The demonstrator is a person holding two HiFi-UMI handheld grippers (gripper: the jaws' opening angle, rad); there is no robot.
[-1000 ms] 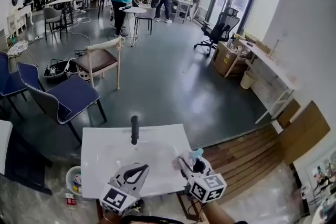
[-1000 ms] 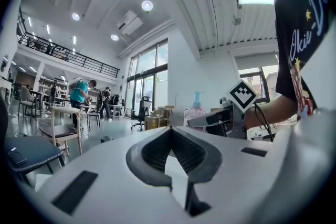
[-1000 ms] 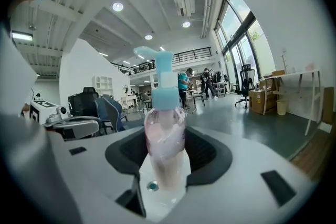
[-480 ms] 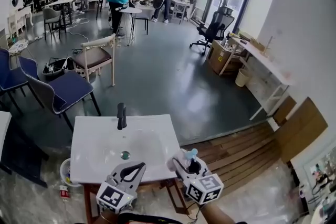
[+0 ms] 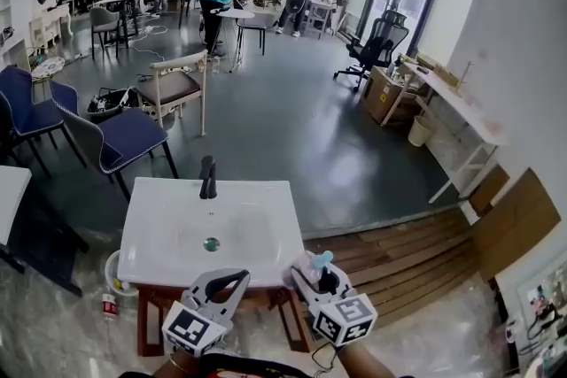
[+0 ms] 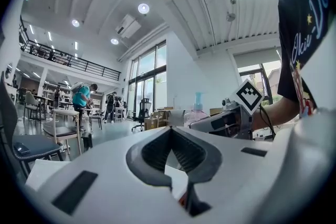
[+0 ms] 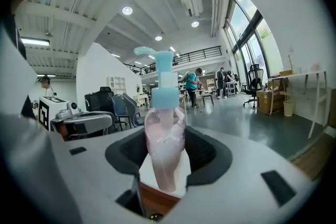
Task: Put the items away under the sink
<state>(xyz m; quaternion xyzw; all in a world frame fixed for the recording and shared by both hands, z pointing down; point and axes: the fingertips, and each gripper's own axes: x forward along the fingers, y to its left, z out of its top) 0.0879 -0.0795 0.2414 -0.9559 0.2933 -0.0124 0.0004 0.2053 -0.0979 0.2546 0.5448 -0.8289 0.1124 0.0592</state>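
Note:
A clear pump bottle (image 7: 165,139) with pink liquid and a pale blue pump stands upright between the jaws of my right gripper (image 7: 167,157), which is shut on it. In the head view that bottle (image 5: 320,261) and the right gripper (image 5: 315,272) hang just off the near right corner of the white sink (image 5: 159,230). My left gripper (image 5: 237,279) is at the sink's near edge, its fingertips meeting with nothing between them. The left gripper view shows its own jaws (image 6: 170,129) shut and empty. The space under the sink is hidden by the basin.
The sink has a black tap (image 5: 207,177) and a drain (image 5: 211,244) and stands on a brown wooden frame (image 5: 146,325). A white bucket (image 5: 112,270) and a small bottle (image 5: 109,307) sit on the floor at its left. Blue chairs (image 5: 120,142) stand behind; wooden planks (image 5: 399,257) lie at the right.
The sink now lies farther from me in the head view, and its wooden frame has come into sight. Both grippers keep their places and states.

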